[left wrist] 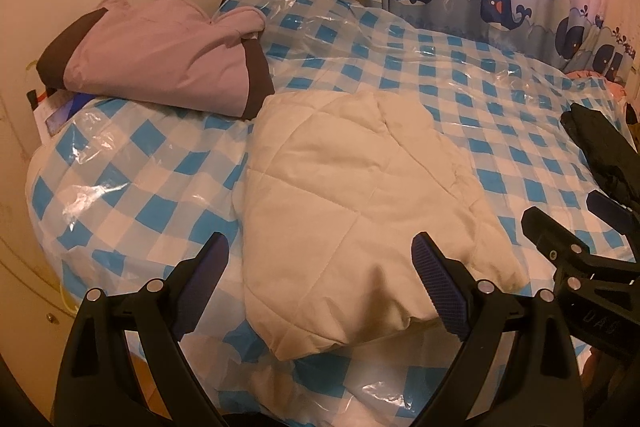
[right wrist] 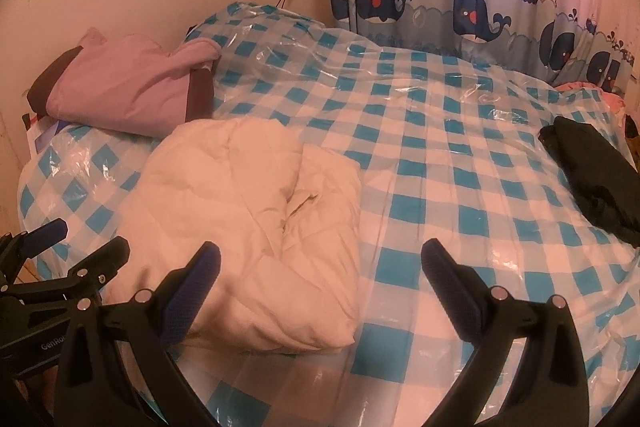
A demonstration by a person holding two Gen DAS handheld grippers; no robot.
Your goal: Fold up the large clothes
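**Cream coat folded, black garment still waiting**

Cream quilted fabric lies bundled into a compact block just ahead of both tongs: the coat (left wrist: 352, 211) looks folded, with its near edge tucked under and 1 loose crease open on top in the right wrist view. It sits on the checked sheet (right wrist: 460, 163) (a glossy plastic cover over the bed). Beyond it, far left of the tongs and against the wall, rests a pink garment (left wrist: 160, 63) with dark brown bands, also folded.

Left tongs (left wrist: 320, 279) stand wide apart with nothing between the pads; the coat's near end shows in the gap below them, but no pad is pressing on it. Right tongs (right wrist: 320, 287) are just as wide and hold nothing; the left pad hangs over the coat's right edge, the other over bare sheet.

My reading: 2 pieces are done, or nearly so. The cream one may want a last tidy of that top crease. To the far right of the tongs, near the sheet's edge, a black garment (right wrist: 592, 179) lies in a rumpled heap, and that seems to be the work left. Whether more clothes wait out of frame I cannot tell.
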